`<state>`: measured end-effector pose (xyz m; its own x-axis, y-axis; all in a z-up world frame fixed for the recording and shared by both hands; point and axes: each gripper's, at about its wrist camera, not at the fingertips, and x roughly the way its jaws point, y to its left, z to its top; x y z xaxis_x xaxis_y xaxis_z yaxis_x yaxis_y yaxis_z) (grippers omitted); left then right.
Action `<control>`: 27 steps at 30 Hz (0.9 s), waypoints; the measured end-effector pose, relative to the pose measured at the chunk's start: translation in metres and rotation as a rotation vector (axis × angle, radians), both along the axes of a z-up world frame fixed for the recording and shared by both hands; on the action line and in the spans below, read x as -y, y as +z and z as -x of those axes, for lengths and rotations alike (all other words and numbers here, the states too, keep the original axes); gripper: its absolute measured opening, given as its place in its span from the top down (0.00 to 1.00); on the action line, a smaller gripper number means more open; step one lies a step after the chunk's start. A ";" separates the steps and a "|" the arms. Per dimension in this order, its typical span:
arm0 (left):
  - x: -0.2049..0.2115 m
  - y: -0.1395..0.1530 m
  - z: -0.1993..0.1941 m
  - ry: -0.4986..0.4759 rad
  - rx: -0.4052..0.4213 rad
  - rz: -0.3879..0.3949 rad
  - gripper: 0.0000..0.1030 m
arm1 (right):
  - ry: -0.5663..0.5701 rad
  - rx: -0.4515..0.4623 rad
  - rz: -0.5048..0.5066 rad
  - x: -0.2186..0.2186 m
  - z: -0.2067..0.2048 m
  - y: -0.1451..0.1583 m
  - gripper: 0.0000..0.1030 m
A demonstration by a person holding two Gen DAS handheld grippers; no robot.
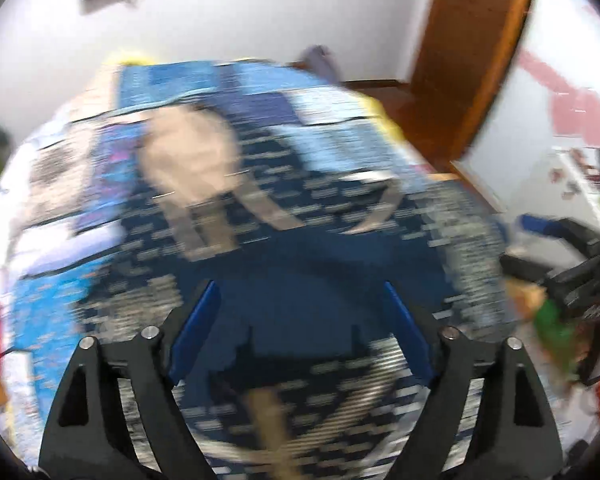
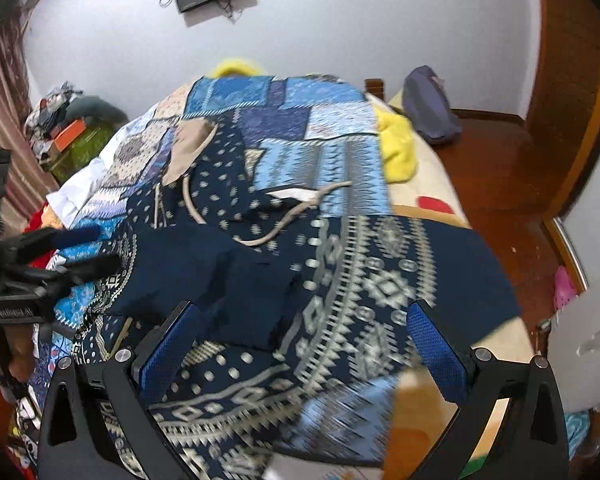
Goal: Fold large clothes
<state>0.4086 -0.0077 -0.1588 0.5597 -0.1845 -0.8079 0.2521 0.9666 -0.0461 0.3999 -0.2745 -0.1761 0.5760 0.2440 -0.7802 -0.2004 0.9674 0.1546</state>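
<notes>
A large navy garment (image 2: 340,272) with a cream and white pattern, beige lining and drawstrings lies spread on the bed. Part of it is folded over near the middle. My right gripper (image 2: 302,308) hovers over its near part, open, with nothing between the blue pads (image 2: 168,352). My left gripper (image 2: 100,248) shows at the left edge of that view, beside the garment's left side. In the blurred left wrist view the left gripper (image 1: 300,286) stands open above the dark garment (image 1: 292,264), and no cloth is pinched between its pads.
A blue patchwork quilt (image 2: 300,120) covers the bed under the garment. A yellow cloth (image 2: 396,148) and a grey-purple bag (image 2: 428,104) lie at the far right. Clutter (image 2: 64,120) is piled at the left wall. A wooden door (image 2: 572,80) and wood floor are on the right.
</notes>
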 end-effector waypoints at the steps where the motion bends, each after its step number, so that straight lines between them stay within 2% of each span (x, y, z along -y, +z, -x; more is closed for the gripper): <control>1: -0.019 -0.011 0.000 0.039 -0.015 -0.037 0.19 | 0.014 -0.008 0.004 -0.011 -0.006 -0.004 0.00; 5: -0.074 -0.057 -0.003 0.149 -0.120 -0.098 0.19 | 0.072 -0.043 0.018 -0.051 -0.024 -0.022 0.00; 9: -0.114 -0.105 0.004 0.229 -0.214 -0.074 0.19 | 0.136 -0.068 0.064 -0.093 -0.037 -0.040 0.00; 12: -0.125 -0.128 0.008 0.249 -0.241 -0.061 0.18 | 0.187 -0.074 0.162 -0.122 -0.046 -0.058 0.00; 17: -0.138 -0.137 0.008 0.280 -0.238 0.014 0.12 | 0.246 -0.081 0.416 -0.142 -0.052 -0.092 0.00; 22: -0.152 -0.147 0.013 0.310 -0.249 0.072 0.08 | 0.217 -0.075 0.405 -0.106 -0.043 -0.082 0.00; 27: -0.158 -0.149 0.020 0.358 -0.249 0.071 0.08 | 0.159 -0.122 0.266 -0.059 -0.033 -0.066 0.00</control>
<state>0.3889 0.1502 -0.3081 0.3880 -0.0741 -0.9187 -0.1256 0.9832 -0.1324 0.4325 -0.2153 -0.2419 0.4449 0.1020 -0.8897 -0.3481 0.9351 -0.0669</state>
